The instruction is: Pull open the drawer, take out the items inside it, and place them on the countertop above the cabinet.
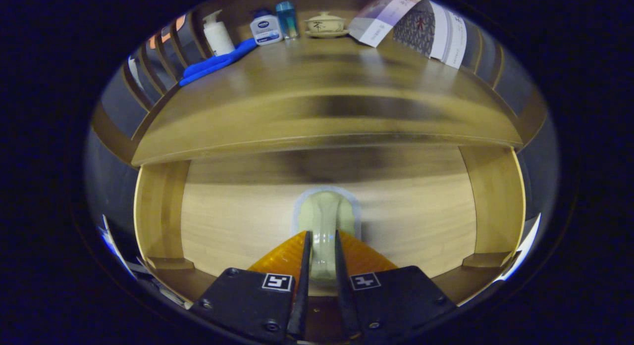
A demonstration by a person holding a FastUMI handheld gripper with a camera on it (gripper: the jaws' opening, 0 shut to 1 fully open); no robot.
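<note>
Gripper [322, 256] is nearly closed, fingers clamped on both sides of a pale green glazed ceramic piece [324, 221], likely a cup or spoon rest seen edge-on; exact shape is hard to tell. It sits over the light wooden drawer floor [396, 221], with the drawer pulled open under the brown wooden countertop [317, 102]. Step in hand, as I read it: lift the piece out and move it to the countertop. Grip looks narrow and on a smooth glaze, so keep the squeeze steady and lift straight up before any forward travel. The countertop's front edge overhangs the drawer, so clear that lip first, then go forward. At the back of the countertop: white pump bottle [218, 34], white-and-blue lotion bottle [266, 28], small blue translucent bottle [287, 19], cream lidded tea bowl on its saucer [325, 24], blue cloth [218, 63], folded printed leaflet [421, 25]. The middle of the countertop is bare, best drop zone. Set it down flat and open only once it rests. Motion blur suggests speed; slow down near the lip.
</note>
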